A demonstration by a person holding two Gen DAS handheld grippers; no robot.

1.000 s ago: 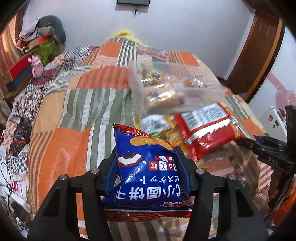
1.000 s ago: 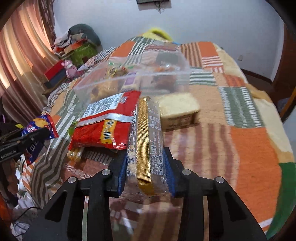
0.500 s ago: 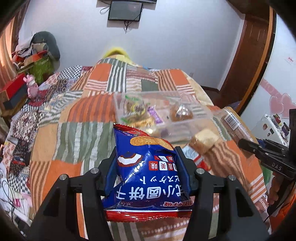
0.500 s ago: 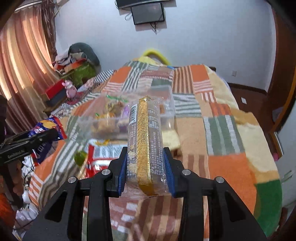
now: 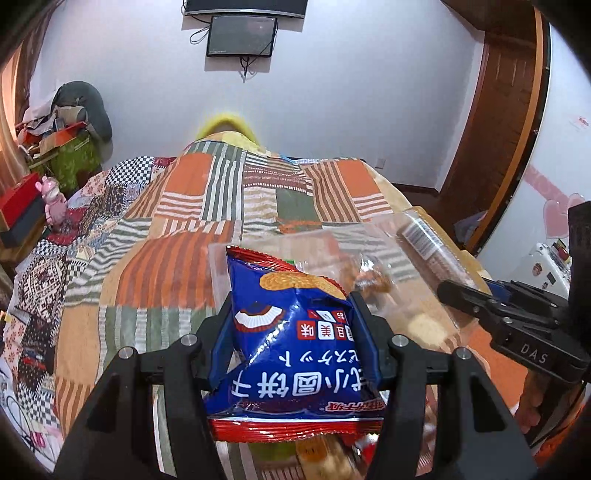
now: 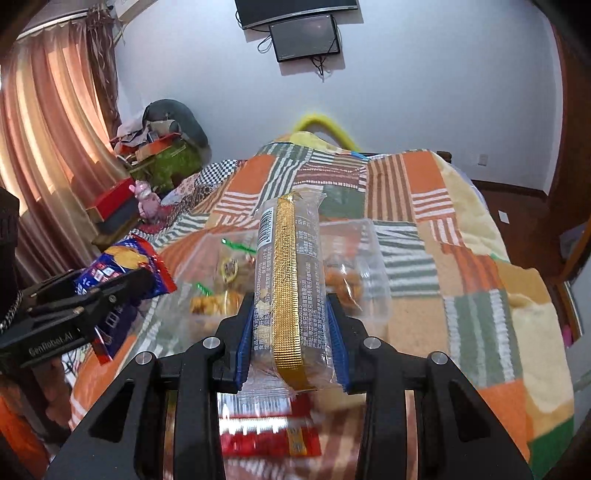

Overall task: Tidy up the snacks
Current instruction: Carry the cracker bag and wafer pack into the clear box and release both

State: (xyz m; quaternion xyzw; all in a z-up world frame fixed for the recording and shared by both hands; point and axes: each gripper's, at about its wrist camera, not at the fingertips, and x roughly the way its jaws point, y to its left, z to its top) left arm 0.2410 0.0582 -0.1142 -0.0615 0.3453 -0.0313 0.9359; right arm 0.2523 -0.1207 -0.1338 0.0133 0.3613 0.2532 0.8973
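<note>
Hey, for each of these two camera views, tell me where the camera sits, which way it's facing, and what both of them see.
Left wrist view: sits behind the left gripper, facing along the quilted bed toward the wall screen; its fingers clamp a blue snack bag; the right gripper shows at right.
Right wrist view: sits behind the right gripper, facing the same wall; its fingers clamp a clear cracker pack; the left gripper shows at left.
Shared: bed, screen, clear snack box, both snacks.

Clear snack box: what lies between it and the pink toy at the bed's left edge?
In the right wrist view, only patchwork bedspread lies between the clear snack box and the pink toy; no snacks lie there.
</note>
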